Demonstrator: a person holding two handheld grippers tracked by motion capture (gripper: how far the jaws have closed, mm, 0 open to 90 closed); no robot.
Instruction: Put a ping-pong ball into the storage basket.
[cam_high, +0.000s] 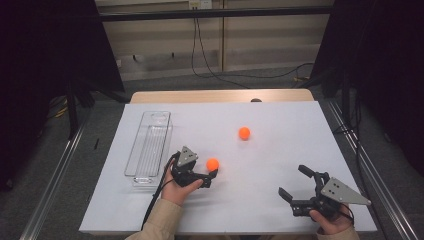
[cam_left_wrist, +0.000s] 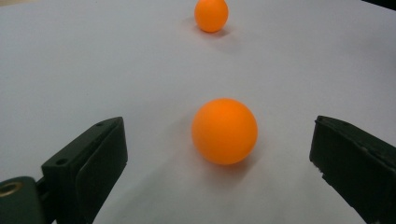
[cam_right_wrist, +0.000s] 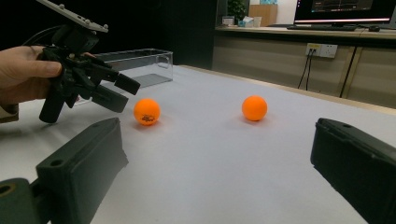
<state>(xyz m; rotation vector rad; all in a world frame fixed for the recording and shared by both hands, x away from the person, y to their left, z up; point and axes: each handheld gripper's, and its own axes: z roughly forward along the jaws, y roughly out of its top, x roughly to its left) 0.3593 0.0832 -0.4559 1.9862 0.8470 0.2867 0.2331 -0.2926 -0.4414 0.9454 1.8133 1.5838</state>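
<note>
Jaws spread wide, the left gripper (cam_high: 212, 176) hovers at the near orange ball (cam_high: 213, 164), which rests on the white table (cam_high: 280, 150) untouched. Right gripper (cam_high: 295, 182) gapes empty, well apart.

A clear plastic tray (cam_high: 148, 150) lies on the white table (cam_high: 280, 165), a second orange ball (cam_high: 244, 132) farther back.

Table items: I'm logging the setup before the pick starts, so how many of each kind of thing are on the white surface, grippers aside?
Orange balls: 2, a near ball in front of the open left gripper and a far ball.
Clear plastic boxes: 1, the clear box.
Total: 3
</note>
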